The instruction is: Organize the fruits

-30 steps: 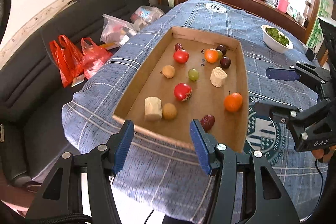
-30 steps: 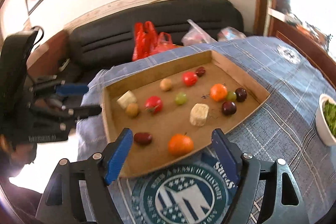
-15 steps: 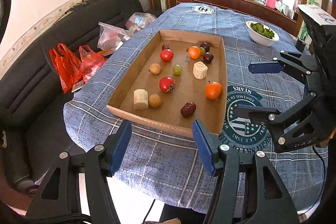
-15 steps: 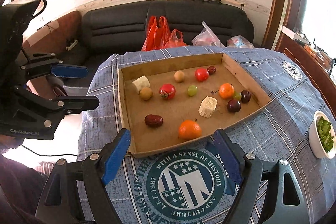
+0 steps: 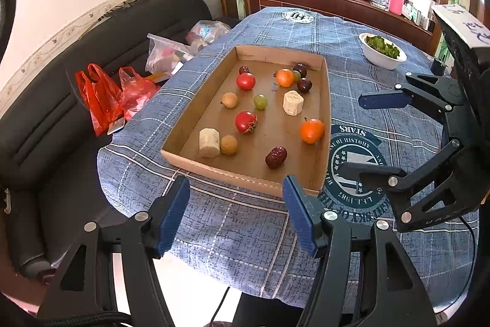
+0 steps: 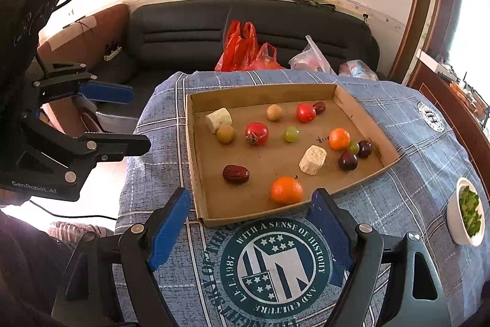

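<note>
The left gripper point(image 5: 235, 213) is opening, nothing between its fingers; the right gripper point(image 6: 251, 222) stands open and empty; both hang near the cardboard tray point(image 5: 325, 100); a date point(image 5: 276, 156), perhaps, lies by its near edge.

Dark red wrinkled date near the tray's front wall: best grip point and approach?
Take the dark red oblong date across its narrow middle, coming from above. It lies flat on the cardboard tray floor with clear space around it; the low wall close by probably blocks a low sideways approach.
</note>
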The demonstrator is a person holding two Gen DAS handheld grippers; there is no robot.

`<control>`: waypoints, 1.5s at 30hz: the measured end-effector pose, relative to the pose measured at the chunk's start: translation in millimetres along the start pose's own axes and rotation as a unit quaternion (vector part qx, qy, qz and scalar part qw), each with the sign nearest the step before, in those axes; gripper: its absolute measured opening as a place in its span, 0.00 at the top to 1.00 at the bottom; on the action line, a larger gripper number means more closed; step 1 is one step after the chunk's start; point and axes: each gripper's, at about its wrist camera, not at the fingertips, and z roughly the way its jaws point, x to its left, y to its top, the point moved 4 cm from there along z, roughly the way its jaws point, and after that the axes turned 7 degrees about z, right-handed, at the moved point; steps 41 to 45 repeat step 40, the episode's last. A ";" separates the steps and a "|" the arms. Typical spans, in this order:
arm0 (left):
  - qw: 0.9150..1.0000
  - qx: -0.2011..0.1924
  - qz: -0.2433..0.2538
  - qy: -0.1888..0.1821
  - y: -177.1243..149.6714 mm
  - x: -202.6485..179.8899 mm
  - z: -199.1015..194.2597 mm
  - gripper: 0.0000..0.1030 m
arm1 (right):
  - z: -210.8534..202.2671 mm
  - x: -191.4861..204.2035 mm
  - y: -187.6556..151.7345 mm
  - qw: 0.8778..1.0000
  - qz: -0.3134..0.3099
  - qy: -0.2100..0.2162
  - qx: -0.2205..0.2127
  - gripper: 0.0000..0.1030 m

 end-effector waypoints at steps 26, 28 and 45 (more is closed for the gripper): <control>1.000 0.015 -0.011 -0.001 -3.3 5.4 8.5 0.39 | 11.4 8.9 3.9 1.000 -0.021 0.017 0.012 0.20; 1.000 0.014 -0.012 -0.001 -3.4 6.5 8.3 0.39 | 12.4 10.3 4.3 0.999 -0.023 0.018 0.012 0.20; 1.000 0.004 -0.015 0.012 -1.1 10.8 5.7 0.39 | 17.2 13.6 5.5 0.999 -0.021 0.026 0.014 0.20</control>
